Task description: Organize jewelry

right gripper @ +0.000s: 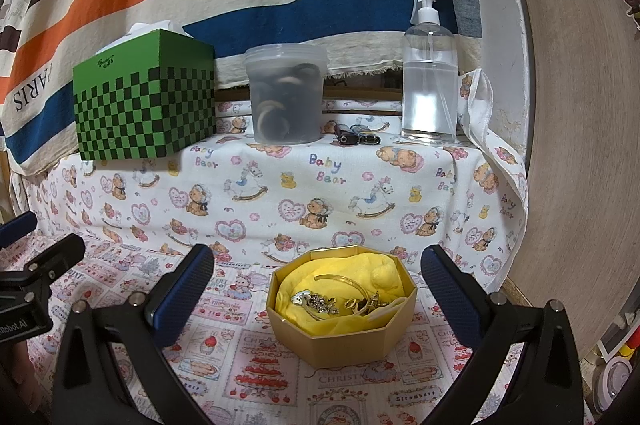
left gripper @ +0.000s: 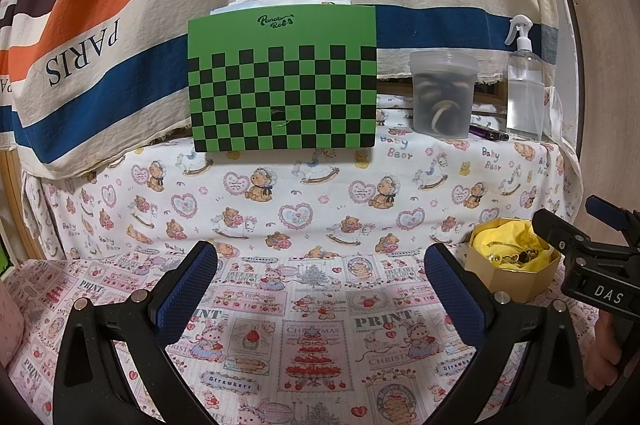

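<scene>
Gold jewelry (right gripper: pixel 340 301) lies heaped on yellow cloth (right gripper: pixel 360 269) inside the box (right gripper: pixel 340 341); none shows elsewhere. Both grippers, left (left gripper: pixel 320 293) and right (right gripper: pixel 316 289), gape, holding nothing. Sorted or awaiting sorting: unclear.

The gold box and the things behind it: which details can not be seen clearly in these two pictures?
- Jewelry in the gold box: tangled and small in the right wrist view, so single pieces cannot be counted.
- Same box, left wrist view: partly covered by the right tongs.
- Plastic tub: cloudy wall blurs its contents.
- Dark items beside it: too small to identify.
</scene>
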